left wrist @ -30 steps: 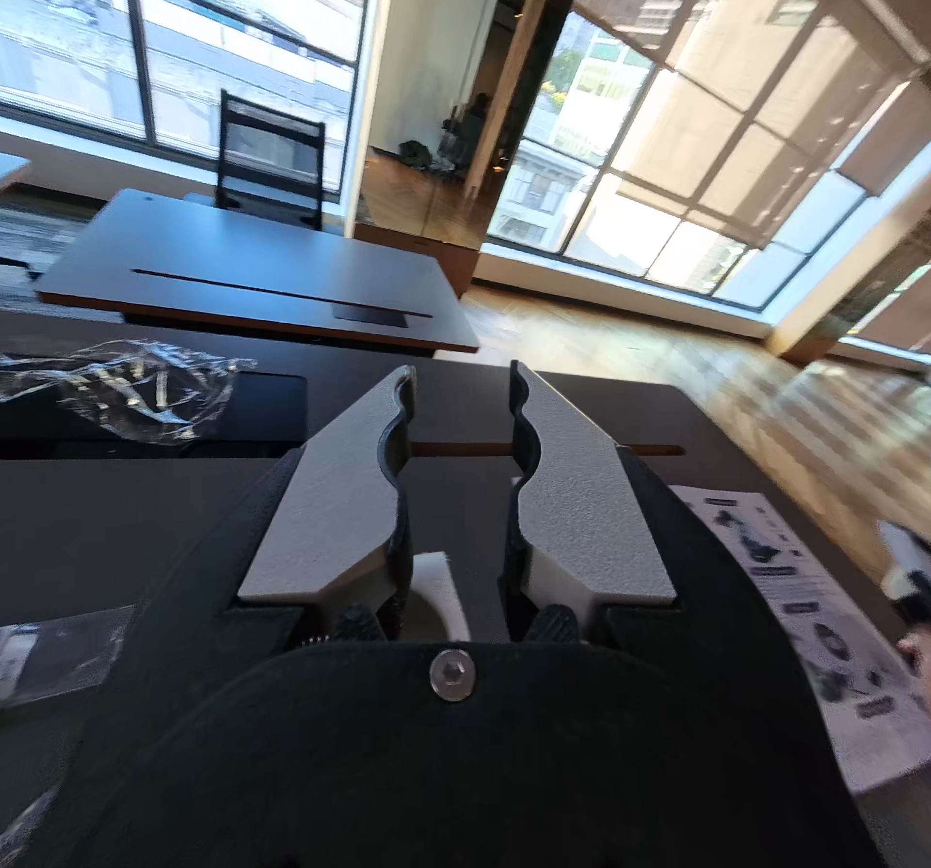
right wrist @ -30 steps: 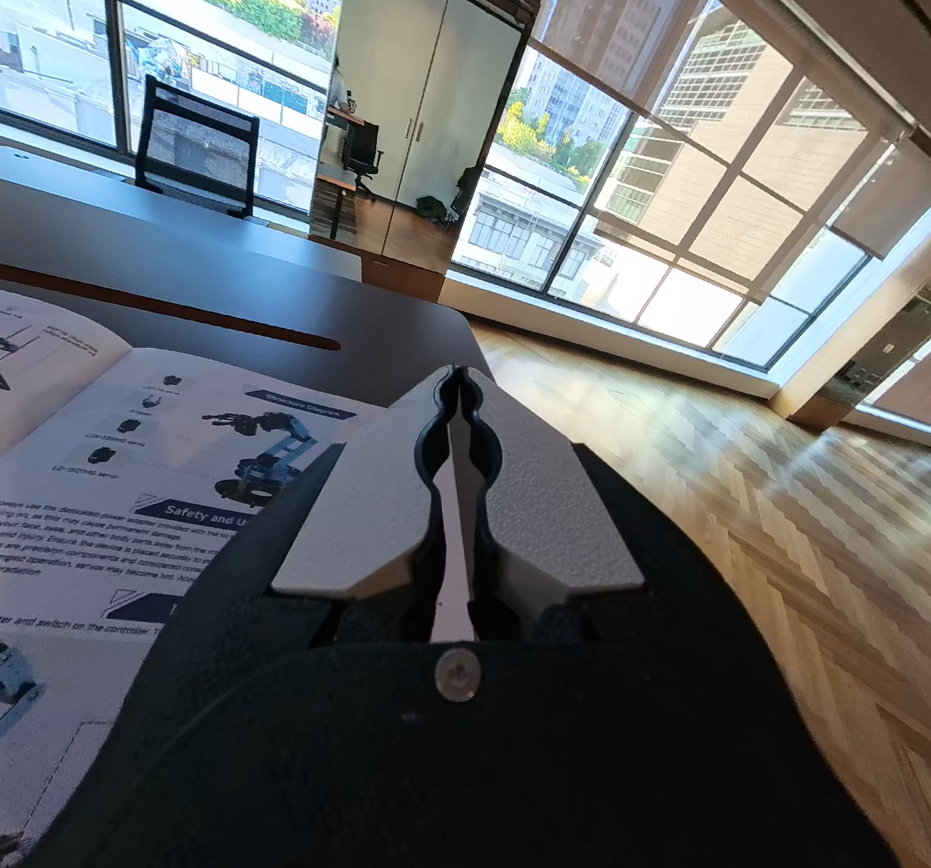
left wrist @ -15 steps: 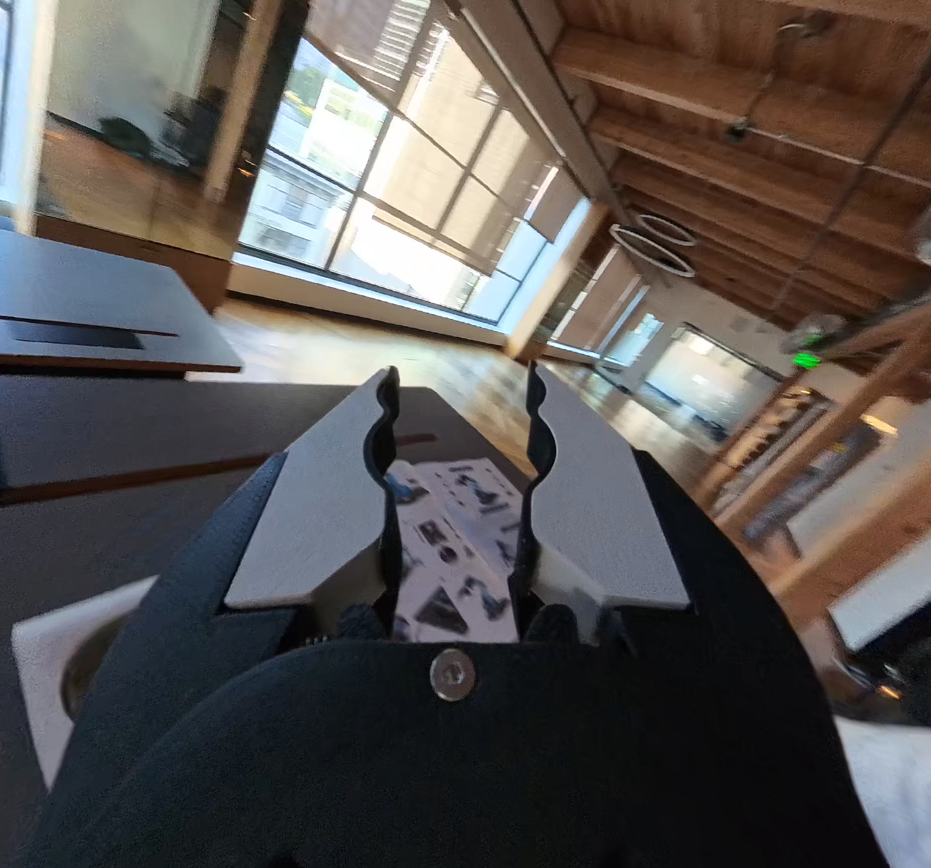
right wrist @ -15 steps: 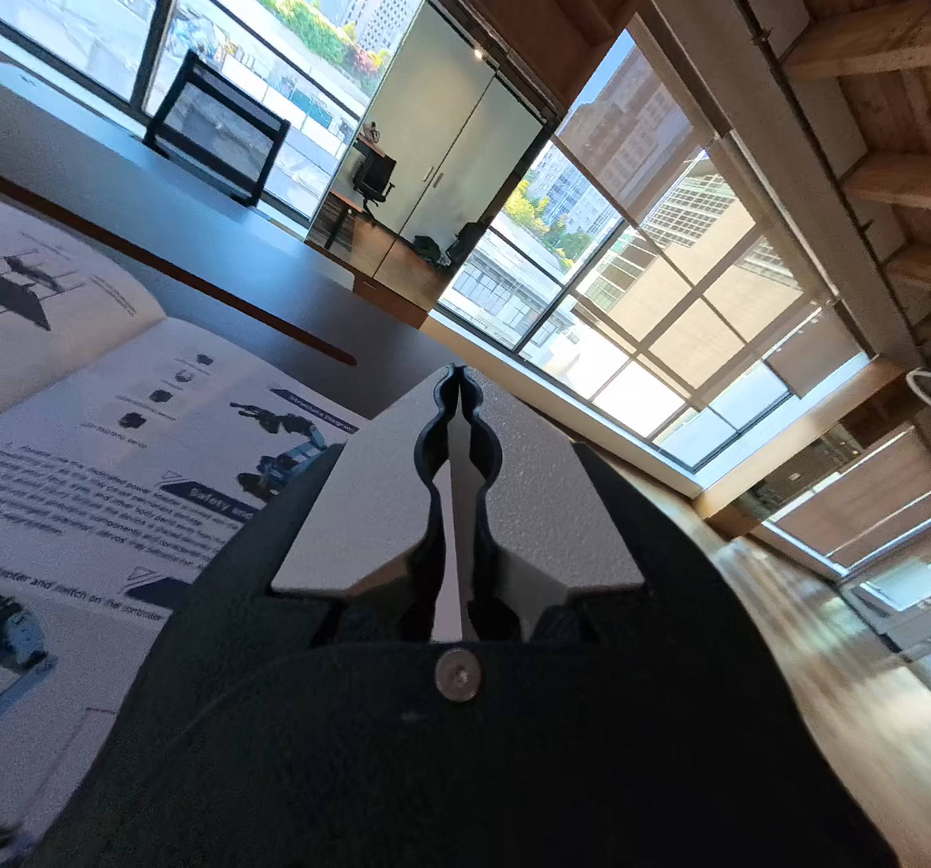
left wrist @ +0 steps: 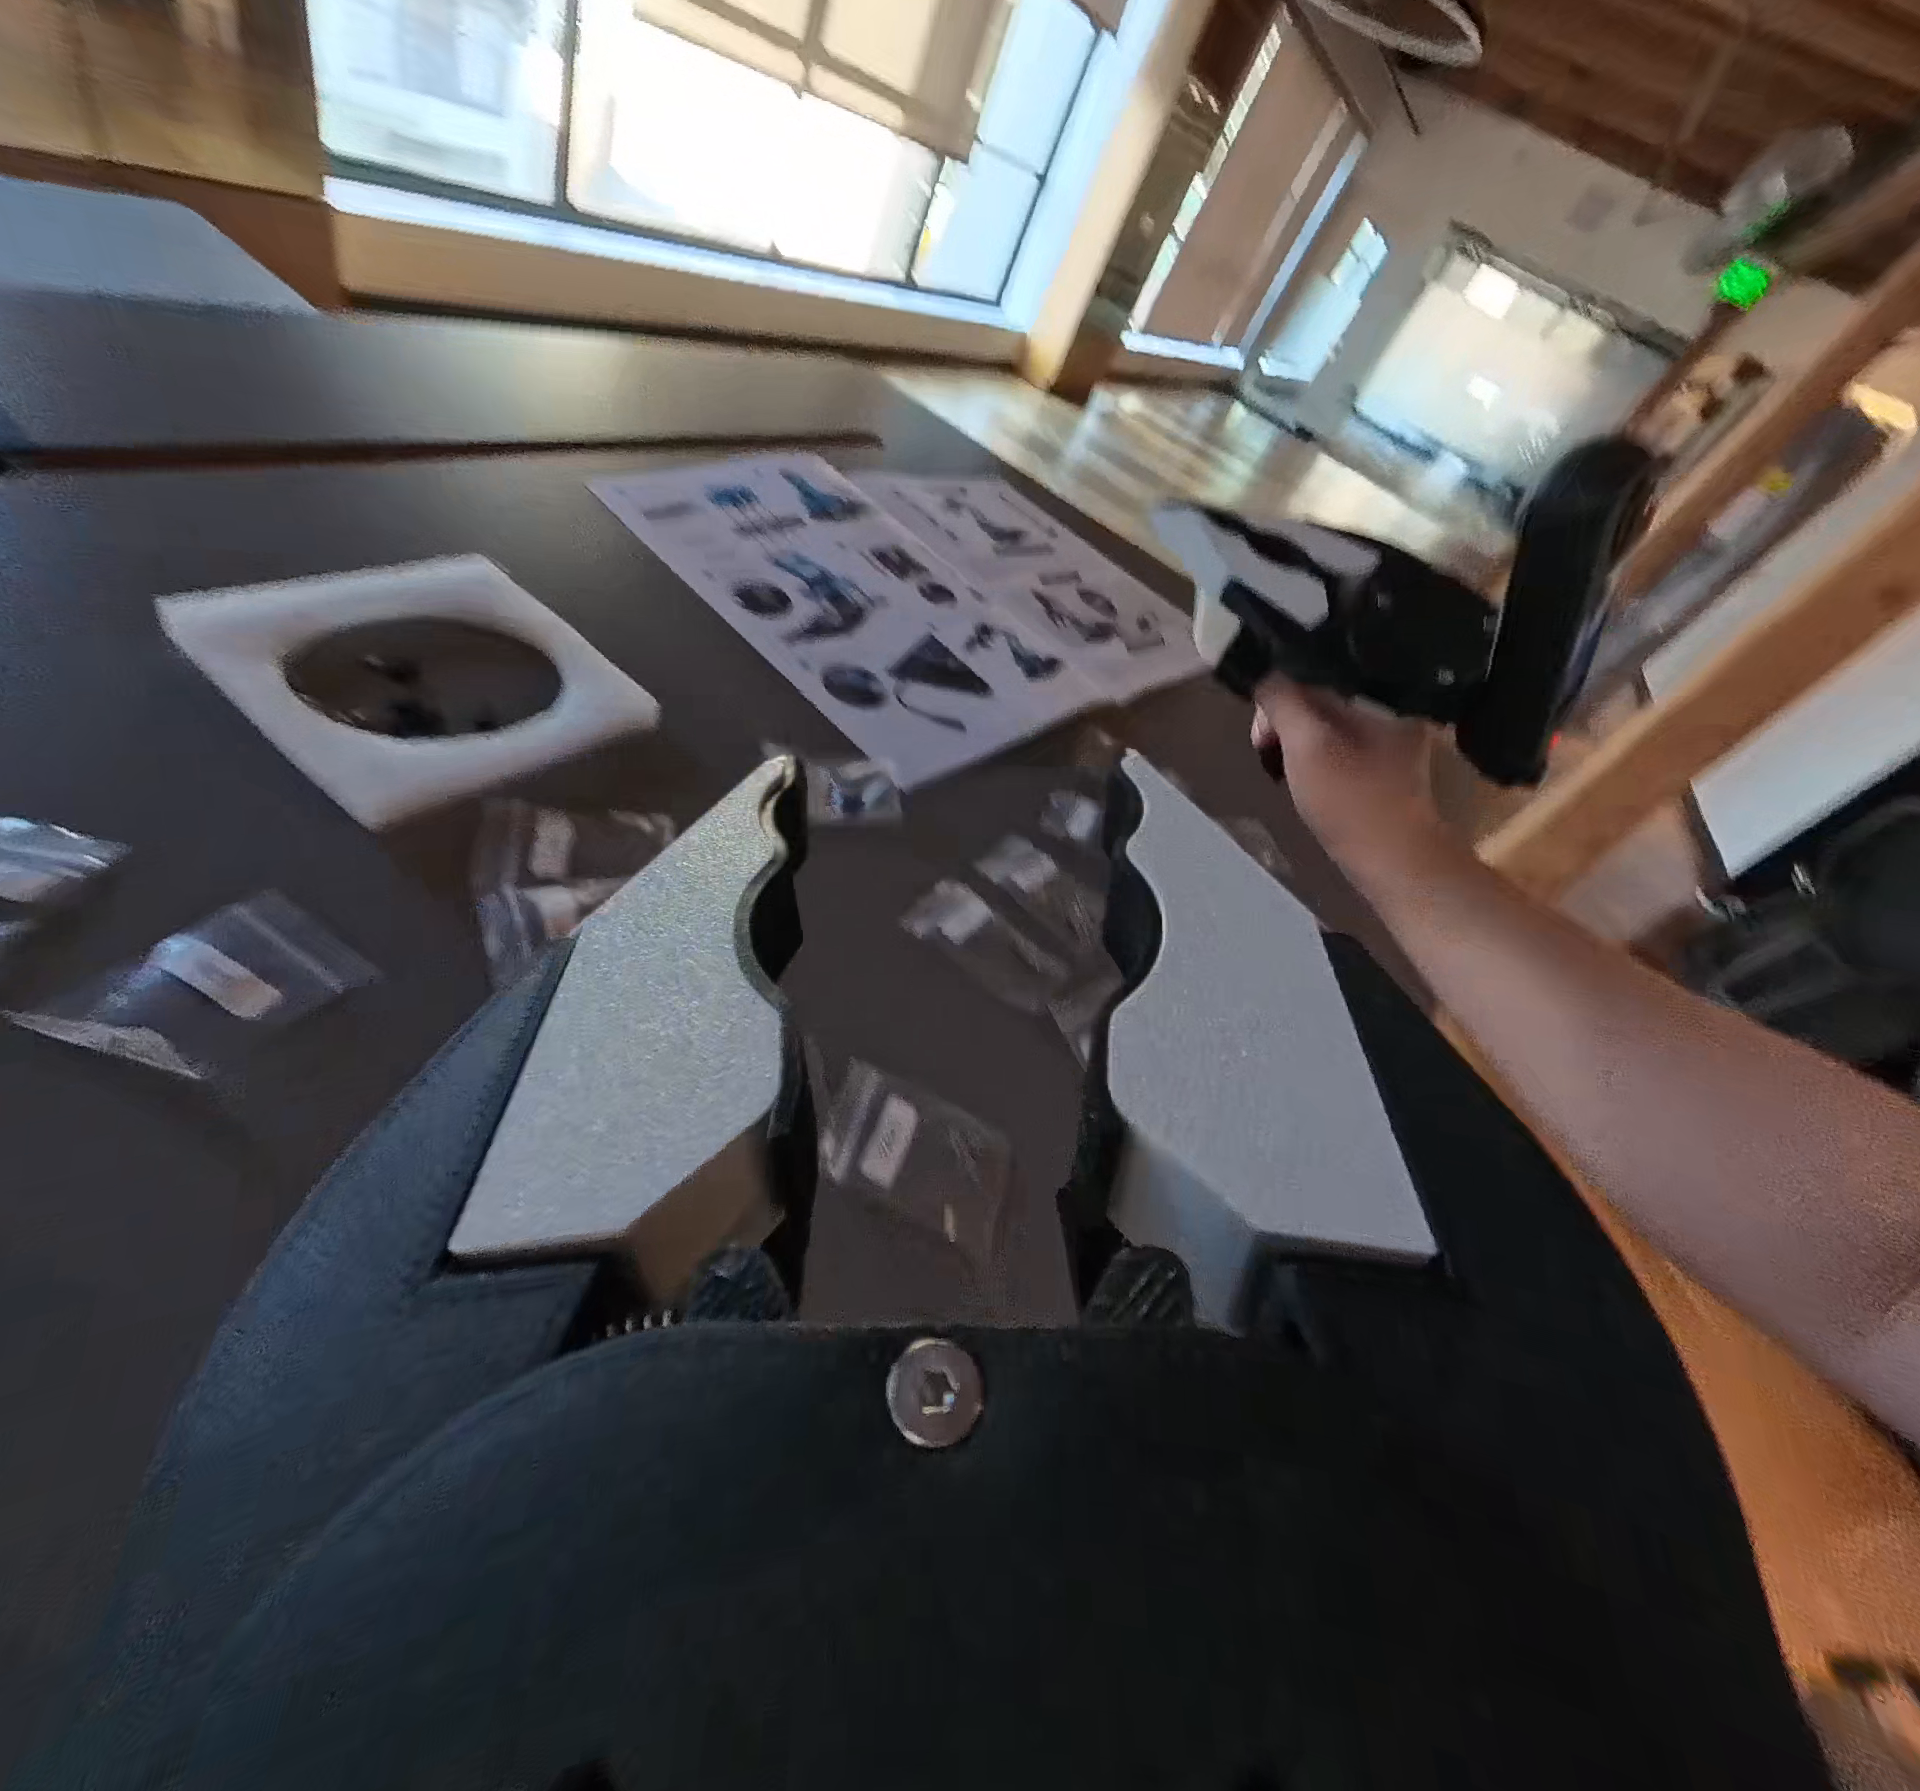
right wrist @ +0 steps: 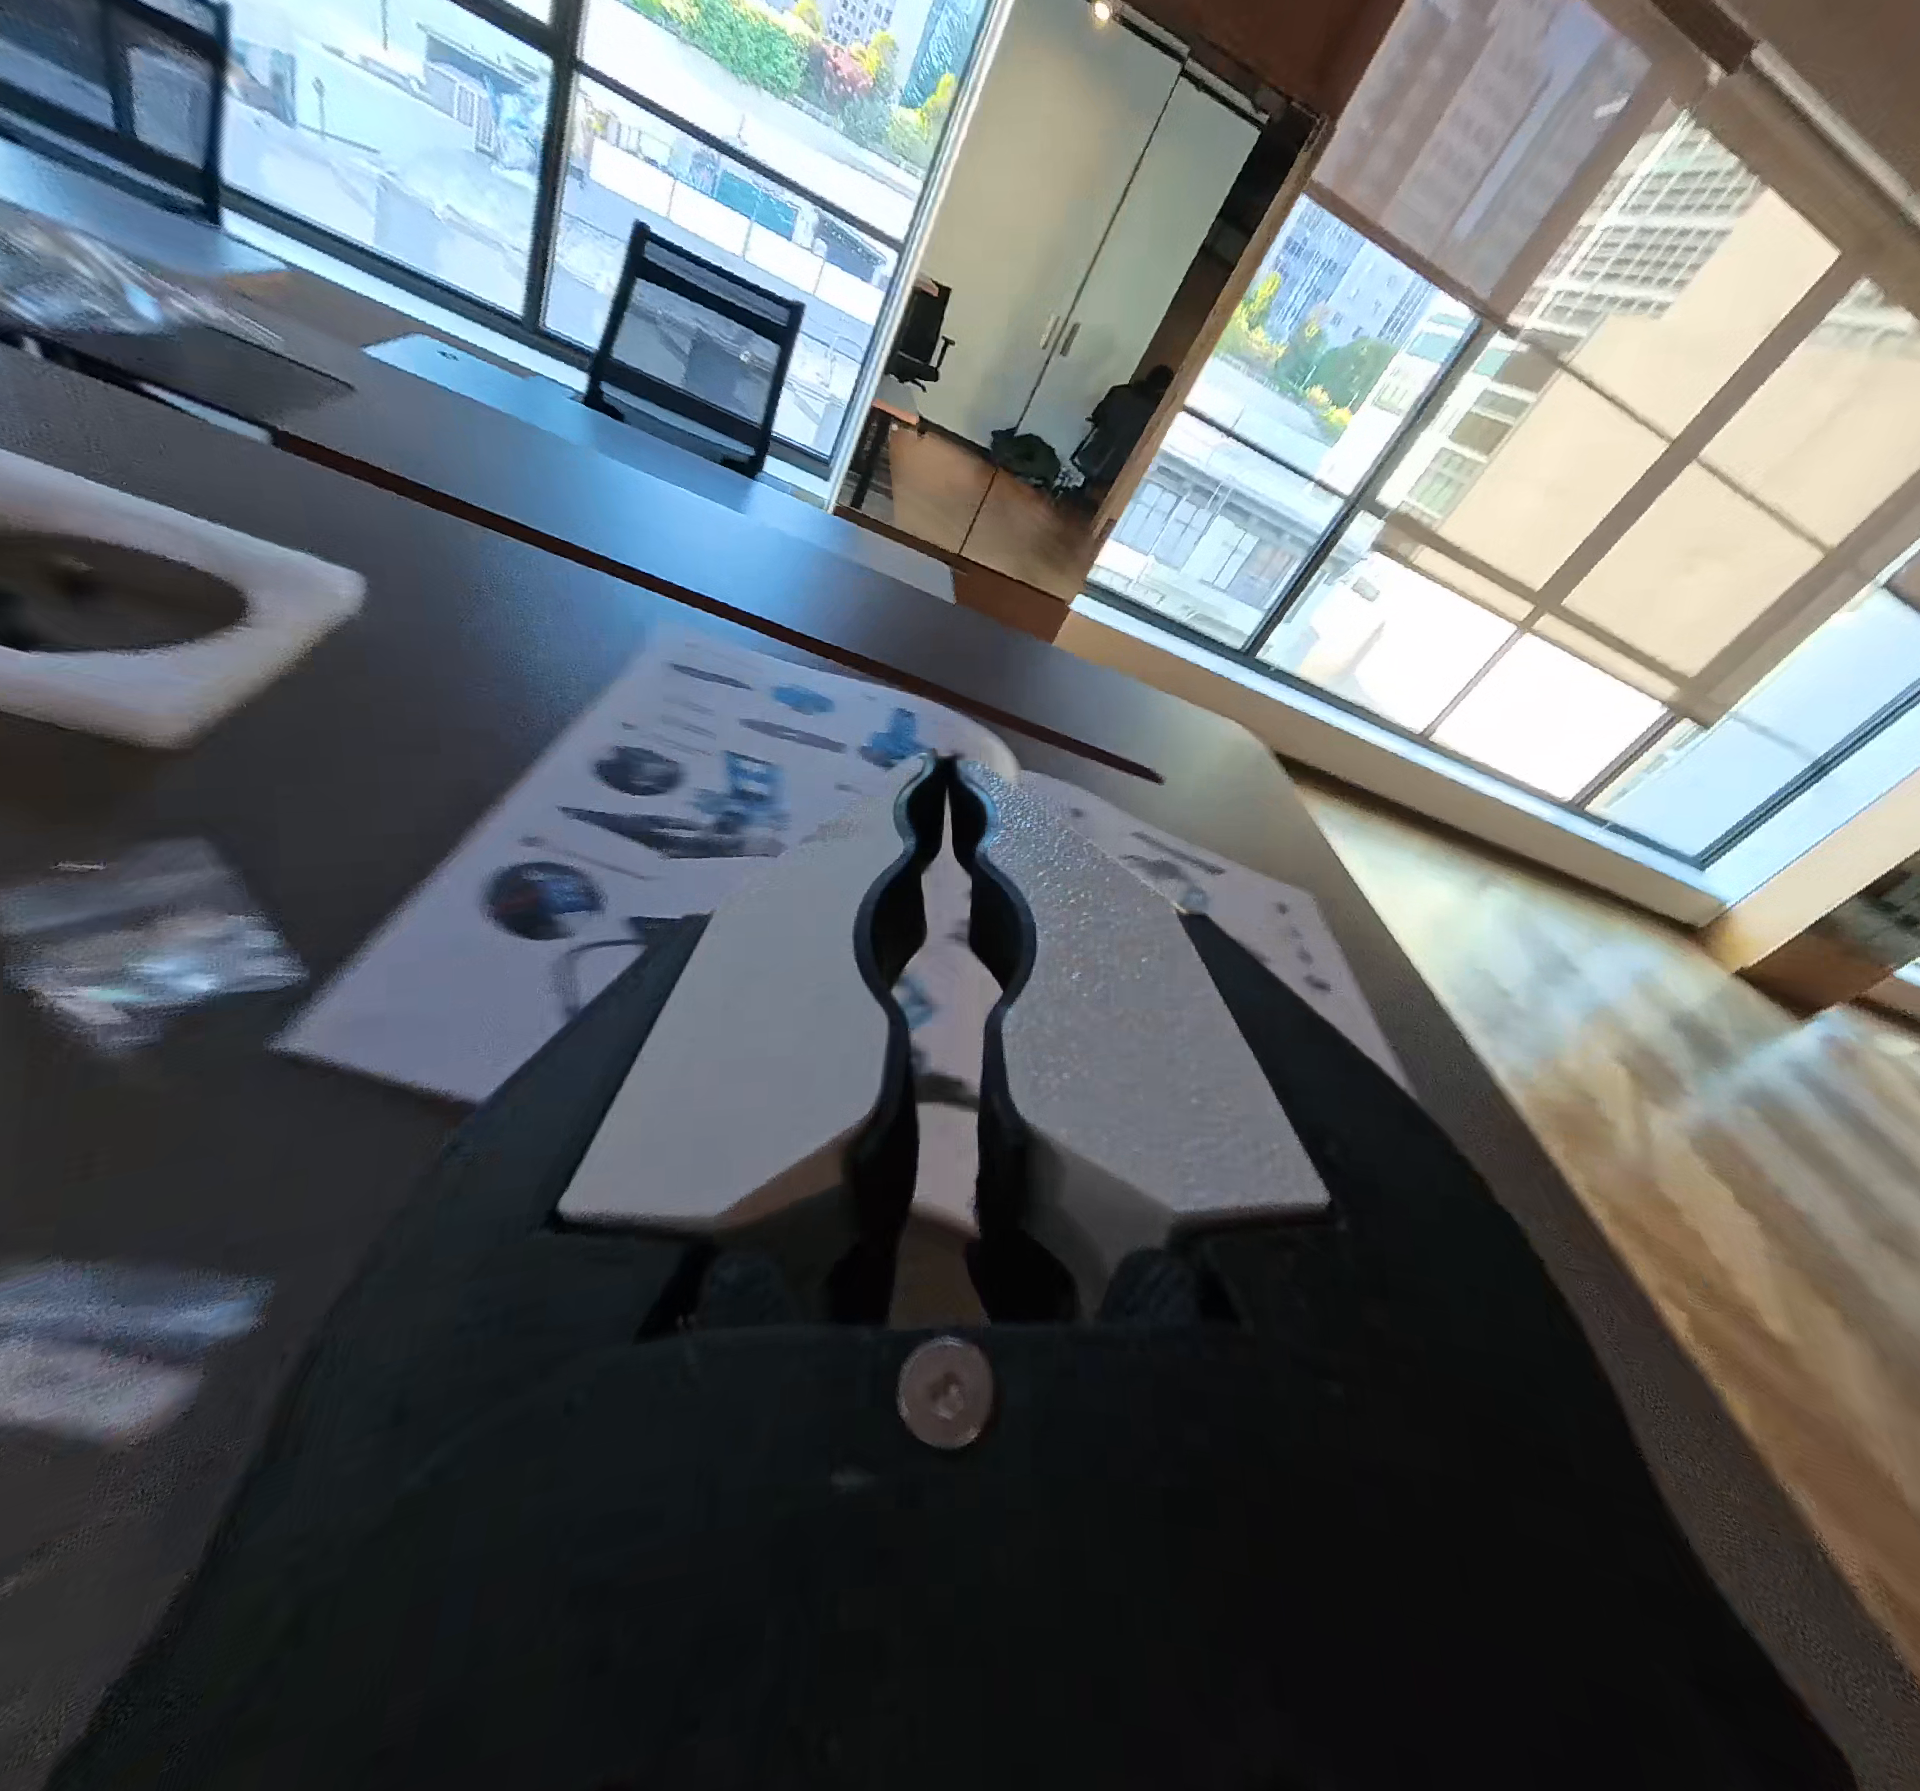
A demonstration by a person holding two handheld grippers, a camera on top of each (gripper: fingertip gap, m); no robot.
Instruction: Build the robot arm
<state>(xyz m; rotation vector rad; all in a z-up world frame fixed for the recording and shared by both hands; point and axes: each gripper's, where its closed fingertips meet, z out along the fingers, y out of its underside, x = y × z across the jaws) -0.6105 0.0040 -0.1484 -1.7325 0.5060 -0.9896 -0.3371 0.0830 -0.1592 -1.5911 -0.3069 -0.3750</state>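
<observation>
A dark table [left wrist: 312,391] carries an open printed booklet [left wrist: 894,609] at its far right, a white foam block [left wrist: 405,671] with a round hollow to the left, and small clear plastic bags [left wrist: 997,900] scattered nearer. The left gripper [left wrist: 956,796] hangs above the bags, jaws spread and empty. The right gripper [right wrist: 945,770], held in a hand [left wrist: 1340,765], hovers over the booklet with jaws pressed together, tips touching, nothing between them.
</observation>
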